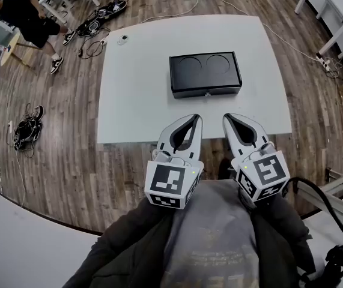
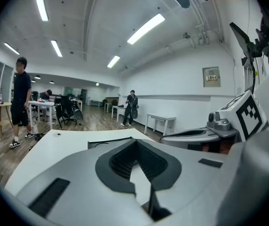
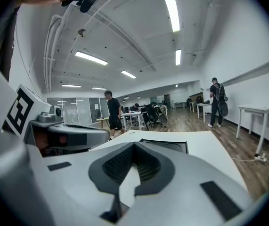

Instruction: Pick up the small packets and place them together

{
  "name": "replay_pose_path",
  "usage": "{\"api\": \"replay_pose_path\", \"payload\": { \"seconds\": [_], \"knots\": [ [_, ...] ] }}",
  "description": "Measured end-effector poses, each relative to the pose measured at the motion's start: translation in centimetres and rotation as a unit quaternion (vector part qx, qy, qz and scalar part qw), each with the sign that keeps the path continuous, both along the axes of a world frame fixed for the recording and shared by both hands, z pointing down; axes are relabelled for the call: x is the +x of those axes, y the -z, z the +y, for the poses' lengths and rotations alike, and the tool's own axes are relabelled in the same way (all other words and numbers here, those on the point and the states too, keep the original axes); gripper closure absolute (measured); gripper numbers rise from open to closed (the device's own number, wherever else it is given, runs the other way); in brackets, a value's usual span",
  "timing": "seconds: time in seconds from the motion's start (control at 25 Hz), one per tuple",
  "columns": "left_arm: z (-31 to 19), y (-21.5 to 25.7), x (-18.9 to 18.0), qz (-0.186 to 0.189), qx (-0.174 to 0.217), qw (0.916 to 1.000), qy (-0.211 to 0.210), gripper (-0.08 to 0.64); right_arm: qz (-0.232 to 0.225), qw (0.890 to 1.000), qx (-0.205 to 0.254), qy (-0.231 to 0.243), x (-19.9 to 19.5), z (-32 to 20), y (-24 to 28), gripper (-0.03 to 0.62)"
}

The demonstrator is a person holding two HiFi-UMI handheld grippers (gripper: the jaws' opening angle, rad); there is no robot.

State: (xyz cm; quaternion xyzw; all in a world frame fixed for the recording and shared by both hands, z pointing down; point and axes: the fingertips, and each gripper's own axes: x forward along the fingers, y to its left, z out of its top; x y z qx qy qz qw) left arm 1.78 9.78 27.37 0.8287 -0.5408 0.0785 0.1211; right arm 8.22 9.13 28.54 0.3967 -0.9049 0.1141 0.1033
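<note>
The white table [image 1: 135,101] bears a black case [image 1: 205,74] (two round hollows) and a small white object [image 1: 122,39].

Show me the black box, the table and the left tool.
black box [image 1: 205,74]: head view, middle of its lid.
table [image 1: 134,104]: head view, bare top left of box.
left tool [image 1: 195,119]: head view, between its tips.

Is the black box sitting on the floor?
No, the black box sits on top of the white table.

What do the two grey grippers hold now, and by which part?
Nothing is held: the grey left gripper and the grey right gripper are both shut and empty.
</note>
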Motion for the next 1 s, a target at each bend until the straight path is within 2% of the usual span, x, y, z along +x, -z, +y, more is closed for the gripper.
{"api": "replay_pose_path", "payload": {
  "seconds": [0.36,0.48,0.64,0.84,1.0],
  "knots": [
    [0.9,-1.0,-3.8,0.015,-0.008,0.9998,-0.007,0.557,-0.006,1.000,-0.016,-0.007,-3.5,1.4,-1.0,0.589],
    [1.2,-0.9,-5.4,0.023,-0.003,0.9997,-0.011,0.557,-0.006,1.000,-0.017,-0.020,-4.7,1.6,-0.9,0.588],
    [2.4,-1.9,-8.2,0.033,-0.016,0.9992,-0.017,0.557,0.005,0.999,-0.022,-0.049,-5.9,2.7,-1.4,0.588],
    [2.8,-3.8,-7.9,0.045,-0.048,0.9971,-0.038,0.557,0.024,0.994,-0.034,-0.098,-3.8,2.6,-2.3,0.588],
    [1.7,-4.2,-6.6,0.038,-0.058,0.9963,-0.051,0.557,0.030,0.992,-0.035,-0.118,-1.8,0.9,-3.1,0.588]
  ]
}}
